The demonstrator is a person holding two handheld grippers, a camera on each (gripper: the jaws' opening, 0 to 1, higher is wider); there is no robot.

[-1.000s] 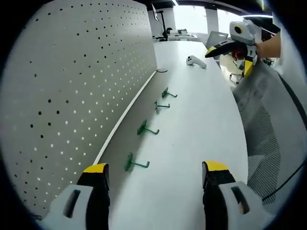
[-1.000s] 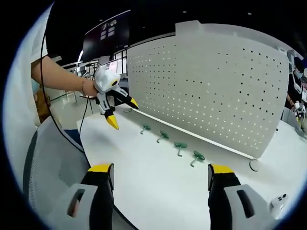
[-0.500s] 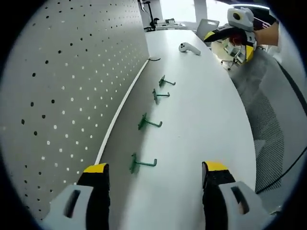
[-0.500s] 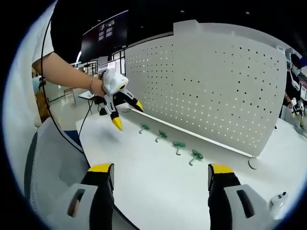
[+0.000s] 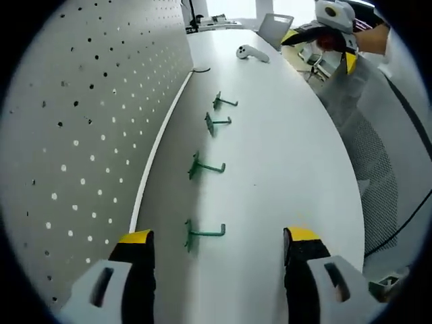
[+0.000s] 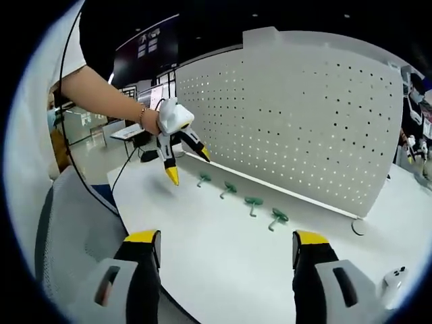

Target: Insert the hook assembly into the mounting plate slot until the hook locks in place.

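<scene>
On the white tabletop (image 5: 283, 155), four green wire hooks (image 5: 203, 233) lie before the white perforated mounting panel (image 6: 304, 128), none inserted. We hold the left gripper (image 5: 219, 260) and right gripper (image 6: 219, 260) spread wide, empty; everything remains.

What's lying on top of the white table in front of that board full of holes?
Four green hooks lie in a row on the white table along the pegboard, plus a white controller at the far end. What is behind the pegboard is hidden.

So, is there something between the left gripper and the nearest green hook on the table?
Nothing visible is in the way. The left gripper has its jaws open, and the nearest green hook lies on bare white table just ahead, between the yellow tips. The other hooks lie farther along the pegboard.
</scene>
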